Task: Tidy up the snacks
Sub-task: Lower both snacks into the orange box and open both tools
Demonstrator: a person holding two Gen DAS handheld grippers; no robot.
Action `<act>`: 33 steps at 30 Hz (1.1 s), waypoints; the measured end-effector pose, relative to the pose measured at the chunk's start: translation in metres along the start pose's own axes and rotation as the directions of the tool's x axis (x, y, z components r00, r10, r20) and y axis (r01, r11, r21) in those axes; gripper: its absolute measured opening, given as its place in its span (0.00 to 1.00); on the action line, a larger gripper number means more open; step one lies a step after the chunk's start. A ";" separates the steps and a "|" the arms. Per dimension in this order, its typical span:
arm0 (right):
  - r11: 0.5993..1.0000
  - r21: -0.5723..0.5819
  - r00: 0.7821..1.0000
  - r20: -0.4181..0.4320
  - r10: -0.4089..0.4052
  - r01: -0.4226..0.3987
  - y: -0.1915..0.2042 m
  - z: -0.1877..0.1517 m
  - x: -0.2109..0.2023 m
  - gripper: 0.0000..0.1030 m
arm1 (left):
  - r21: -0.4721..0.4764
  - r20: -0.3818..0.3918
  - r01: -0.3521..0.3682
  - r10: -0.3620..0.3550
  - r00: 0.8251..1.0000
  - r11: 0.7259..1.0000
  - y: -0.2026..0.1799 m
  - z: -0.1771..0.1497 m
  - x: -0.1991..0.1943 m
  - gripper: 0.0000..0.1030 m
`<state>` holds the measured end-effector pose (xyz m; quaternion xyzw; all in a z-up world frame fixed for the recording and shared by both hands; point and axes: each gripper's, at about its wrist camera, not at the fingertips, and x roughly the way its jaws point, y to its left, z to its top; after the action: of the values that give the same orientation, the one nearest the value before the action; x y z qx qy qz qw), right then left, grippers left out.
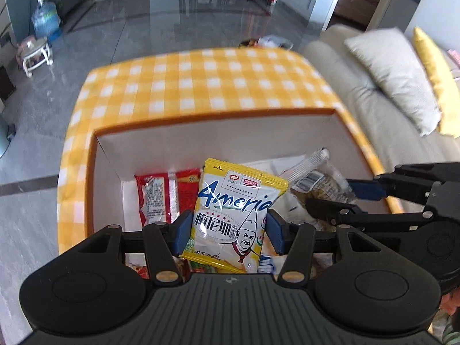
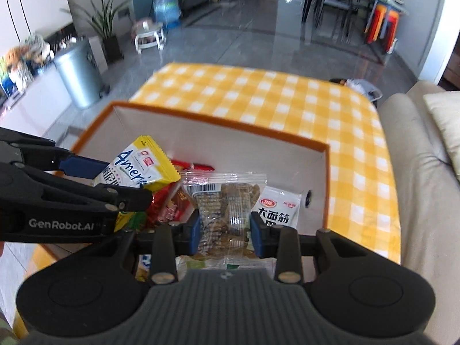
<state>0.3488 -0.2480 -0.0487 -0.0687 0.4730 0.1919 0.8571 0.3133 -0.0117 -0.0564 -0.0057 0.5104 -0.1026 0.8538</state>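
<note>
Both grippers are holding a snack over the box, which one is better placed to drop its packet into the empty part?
Probably the right gripper. Its clear packet hangs beside the barer white floor of the box, near the white packet. The left gripper holds the yellow packet over the red packet.

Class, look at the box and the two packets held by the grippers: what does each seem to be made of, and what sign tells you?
Box: likely cardboard, matte white inside; thin stiff walls, orange edge.
Yellow packet: glossy printed plastic film, probably; crimped serrated seal, glare.
Clear packet: transparent plastic film; contents show through, shiny ridged seal.
</note>
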 end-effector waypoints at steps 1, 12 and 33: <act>1.000 -0.010 1.000 -0.017 0.003 -0.004 -0.001 0.002 0.008 0.31 | 0.007 -0.008 -0.014 0.014 1.000 1.000 0.000 0.001 0.005 0.60; 0.993 -0.111 0.991 -0.124 -0.047 0.033 0.007 0.006 0.070 0.31 | 0.035 -0.065 -0.054 0.057 0.996 0.998 0.003 0.005 0.037 0.60; 0.999 -0.044 0.999 0.041 -0.014 0.015 0.000 -0.011 -0.028 0.61 | 0.119 0.105 -0.120 0.108 0.989 0.986 -0.027 -0.011 -0.028 0.74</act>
<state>0.3268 -0.2588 -0.0306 -0.0871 0.4504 0.1975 0.8663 0.2860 -0.0324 -0.0342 0.0720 0.4598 -0.0850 0.8810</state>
